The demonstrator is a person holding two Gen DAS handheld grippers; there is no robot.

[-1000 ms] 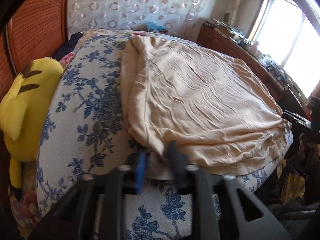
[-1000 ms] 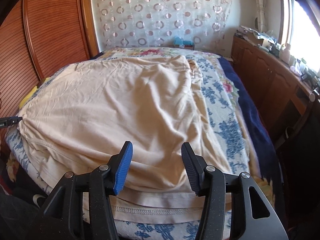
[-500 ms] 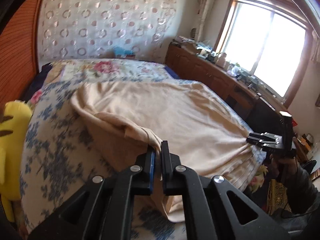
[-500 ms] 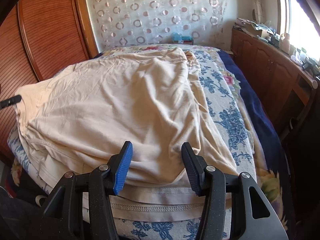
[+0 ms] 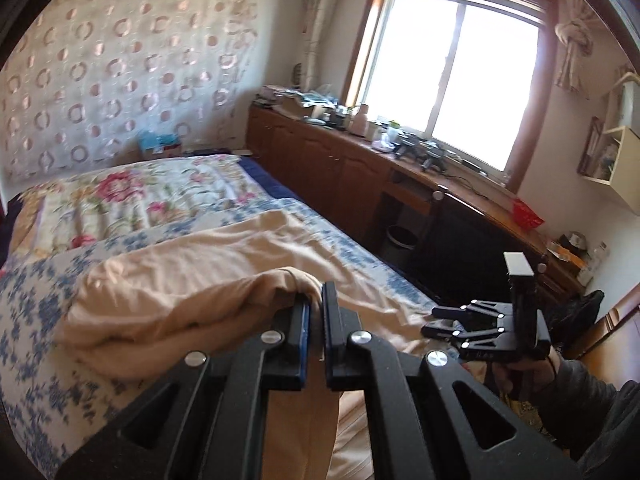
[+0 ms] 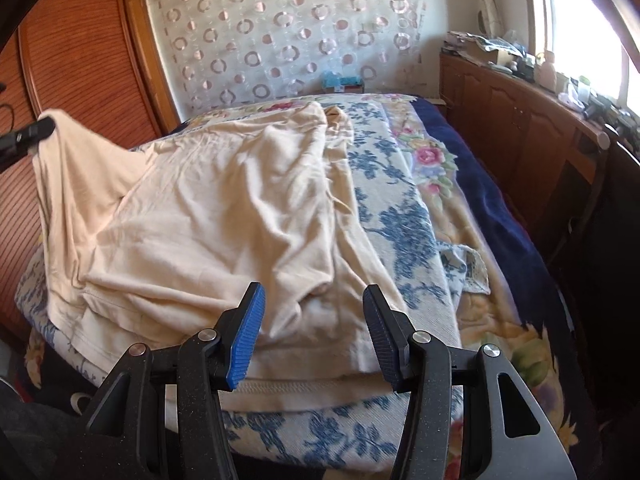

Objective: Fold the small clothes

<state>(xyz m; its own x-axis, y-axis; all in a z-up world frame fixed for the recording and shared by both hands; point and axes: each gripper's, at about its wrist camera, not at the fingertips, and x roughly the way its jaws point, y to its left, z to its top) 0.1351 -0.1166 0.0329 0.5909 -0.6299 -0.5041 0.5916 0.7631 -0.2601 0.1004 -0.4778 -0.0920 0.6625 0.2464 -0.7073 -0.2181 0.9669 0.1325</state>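
Cream cotton garment: a thin, soft jersey top or slip, wrinkled all over, spread across the bed in the middle of the right wrist view, its stitched hem lying at the near edge of the bed just under the right tongs
Raised corner: one side of the cloth is lifted into a sagging flap at the upper left of the right wrist view, and in the left wrist view it bunches in a rolled ridge at centre
Left tongs: pinched right down on that gathered edge, cloth squeezed between the blue pads
Right tongs: roughly half open, hovering above the hem at the bottom of the frame, holding nothing; the pads do not touch the cloth
Step in hand: looks like the first fold, carrying the gripped side over the rest of the garment
Next move: probably lay the lifted edge flat across the body, lining it up with the far side, while the right tongs pin or take the hem so the layers do not slide
Risk: thin fabric may crease or drag along
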